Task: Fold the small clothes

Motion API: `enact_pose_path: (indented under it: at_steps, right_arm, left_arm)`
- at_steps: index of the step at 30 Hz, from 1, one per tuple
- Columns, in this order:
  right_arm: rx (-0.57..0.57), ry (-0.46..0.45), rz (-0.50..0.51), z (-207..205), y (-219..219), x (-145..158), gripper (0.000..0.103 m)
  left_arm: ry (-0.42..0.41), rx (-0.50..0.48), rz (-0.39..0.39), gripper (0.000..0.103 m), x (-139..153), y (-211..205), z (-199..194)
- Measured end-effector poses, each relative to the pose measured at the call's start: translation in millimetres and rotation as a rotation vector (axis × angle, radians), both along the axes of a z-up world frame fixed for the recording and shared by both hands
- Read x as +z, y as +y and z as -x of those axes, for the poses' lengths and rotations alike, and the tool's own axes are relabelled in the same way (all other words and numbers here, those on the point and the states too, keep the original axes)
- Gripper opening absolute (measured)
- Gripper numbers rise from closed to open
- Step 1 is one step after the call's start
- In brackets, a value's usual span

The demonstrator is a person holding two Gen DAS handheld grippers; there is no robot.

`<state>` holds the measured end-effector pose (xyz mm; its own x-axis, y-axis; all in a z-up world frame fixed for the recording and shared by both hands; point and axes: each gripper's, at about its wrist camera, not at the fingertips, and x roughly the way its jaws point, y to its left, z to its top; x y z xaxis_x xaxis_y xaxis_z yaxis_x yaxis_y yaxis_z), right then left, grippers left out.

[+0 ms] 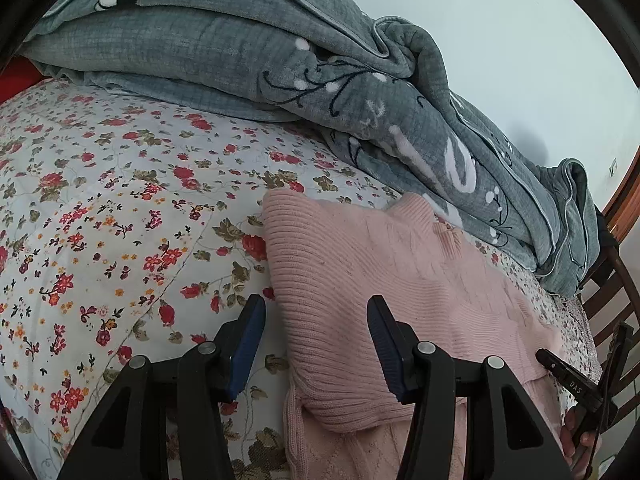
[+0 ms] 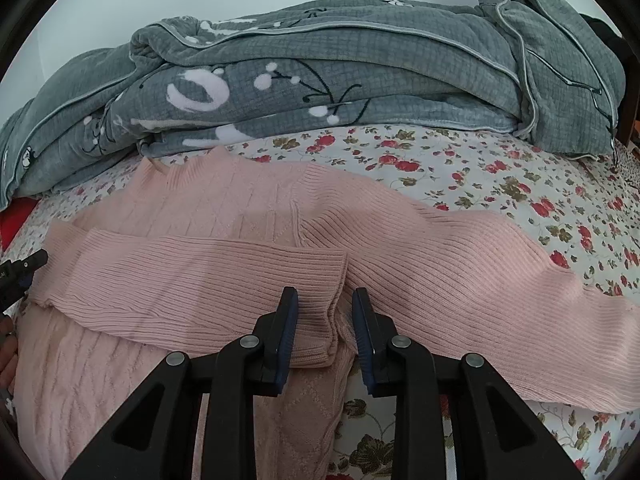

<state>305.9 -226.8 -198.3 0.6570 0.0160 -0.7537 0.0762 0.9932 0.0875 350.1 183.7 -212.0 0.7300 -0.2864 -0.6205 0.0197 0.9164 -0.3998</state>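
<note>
Pink sweater [image 2: 248,280] cuff lies between right fingers [image 2: 289,320] (apart); left fingers [image 1: 252,332] apart too

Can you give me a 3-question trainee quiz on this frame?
1. True or false: the right gripper is shut on the sweater.
2. What lies folded across the sweater's body? A) a sleeve B) the blanket C) a towel
3. Fill in: the grey blanket is piled on the floral ___, behind the sweater.

Key: 1. False, its fingers are open over the sleeve cuff; the left gripper is open too. 2. A. 3. sheet.
</note>
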Motion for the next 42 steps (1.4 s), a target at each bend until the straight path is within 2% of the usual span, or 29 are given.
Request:
enact_pose_path:
  at_steps: [9, 16, 22, 31, 36, 42]
  right_arm:
    - [0.0, -0.001, 0.001, 0.1, -0.1, 0.2, 0.028]
    - [-0.002, -0.015, 0.01, 2.3, 0.2, 2.5, 0.032]
    - [-0.005, -0.064, 0.019, 9.9, 1.8, 9.4, 0.032]
    - [-0.011, -0.117, 0.016, 16.9, 0.6, 17.6, 0.034]
    - [-0.027, -0.166, 0.006, 25.2, -2.0, 23.9, 0.038]
    - [-0.02, -0.23, 0.007, 42.2, -2.7, 40.7, 0.049]
  left_arm:
    - [-0.014, -0.001, -0.005, 0.051, 2.7, -0.8, 2.8]
    - [-0.091, -0.026, -0.031, 0.054, 13.6, -8.2, 13.7]
    - [-0.142, -0.052, -0.041, 0.054, 20.2, -13.6, 19.0]
    - [-0.166, -0.06, -0.085, 0.054, 22.2, -22.0, 22.3]
    - [-0.195, -0.069, -0.11, 0.055, 24.9, -26.9, 27.7]
    - [-0.241, -0.094, -0.166, 0.064, 29.1, -38.2, 37.4]
